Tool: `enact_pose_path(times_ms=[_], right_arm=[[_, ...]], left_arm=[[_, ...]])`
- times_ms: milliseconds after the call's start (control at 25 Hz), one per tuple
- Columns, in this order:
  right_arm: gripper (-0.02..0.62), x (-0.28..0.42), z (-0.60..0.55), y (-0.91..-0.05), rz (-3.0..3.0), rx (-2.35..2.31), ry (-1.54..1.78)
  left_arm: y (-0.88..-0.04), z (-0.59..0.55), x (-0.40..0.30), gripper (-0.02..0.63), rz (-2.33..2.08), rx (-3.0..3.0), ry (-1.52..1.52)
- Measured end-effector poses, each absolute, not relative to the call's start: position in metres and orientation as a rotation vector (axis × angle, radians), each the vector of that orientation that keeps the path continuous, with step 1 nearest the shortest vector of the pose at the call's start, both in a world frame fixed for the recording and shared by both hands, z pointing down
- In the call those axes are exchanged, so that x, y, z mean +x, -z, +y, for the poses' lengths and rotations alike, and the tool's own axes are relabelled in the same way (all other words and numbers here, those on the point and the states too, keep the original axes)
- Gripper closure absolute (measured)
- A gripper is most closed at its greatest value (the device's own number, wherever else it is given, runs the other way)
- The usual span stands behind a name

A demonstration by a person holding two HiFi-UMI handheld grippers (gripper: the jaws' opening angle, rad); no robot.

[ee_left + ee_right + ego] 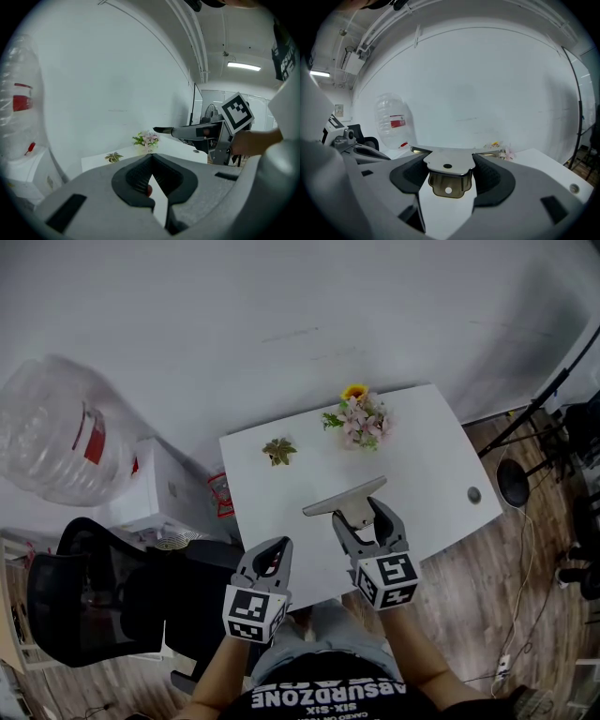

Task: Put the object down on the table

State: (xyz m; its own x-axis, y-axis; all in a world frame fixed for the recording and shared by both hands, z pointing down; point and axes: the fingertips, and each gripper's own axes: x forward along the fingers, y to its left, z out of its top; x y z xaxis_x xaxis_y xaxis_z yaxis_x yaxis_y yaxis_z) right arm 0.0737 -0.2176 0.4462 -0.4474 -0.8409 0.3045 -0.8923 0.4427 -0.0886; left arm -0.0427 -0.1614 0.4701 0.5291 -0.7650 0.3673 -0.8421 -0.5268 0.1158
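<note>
My right gripper [362, 513] is shut on a flat metal scraper [344, 497], a long thin blade with a short handle plate. It holds the scraper level over the front middle of the white table [431, 456]. In the right gripper view the handle plate [447, 169] sits pinched between the two dark pads [490, 174], with the blade running left and right beyond them. The left gripper view shows the blade [165, 130] raised above the tabletop. My left gripper [273, 549] is shut on nothing, over the table's front left edge; its tips meet [151, 157].
A bunch of artificial flowers [359, 418] and a small leafy sprig [278, 450] lie at the table's far side. A round cable hole [473, 494] is near the right edge. Left of the table stand a big clear water bottle [56, 432], a white box [164, 488] and a black chair [84, 601].
</note>
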Motion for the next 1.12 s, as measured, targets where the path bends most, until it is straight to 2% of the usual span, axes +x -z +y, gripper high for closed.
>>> enact_pose_path(times_ms=[1120], right_arm=[[0.308, 0.056, -0.216, -0.501, -2.437, 1.374, -0.449]], left_arm=[[-0.475, -0.161, -0.062, 0.603, -1.427, 2.414, -0.415]])
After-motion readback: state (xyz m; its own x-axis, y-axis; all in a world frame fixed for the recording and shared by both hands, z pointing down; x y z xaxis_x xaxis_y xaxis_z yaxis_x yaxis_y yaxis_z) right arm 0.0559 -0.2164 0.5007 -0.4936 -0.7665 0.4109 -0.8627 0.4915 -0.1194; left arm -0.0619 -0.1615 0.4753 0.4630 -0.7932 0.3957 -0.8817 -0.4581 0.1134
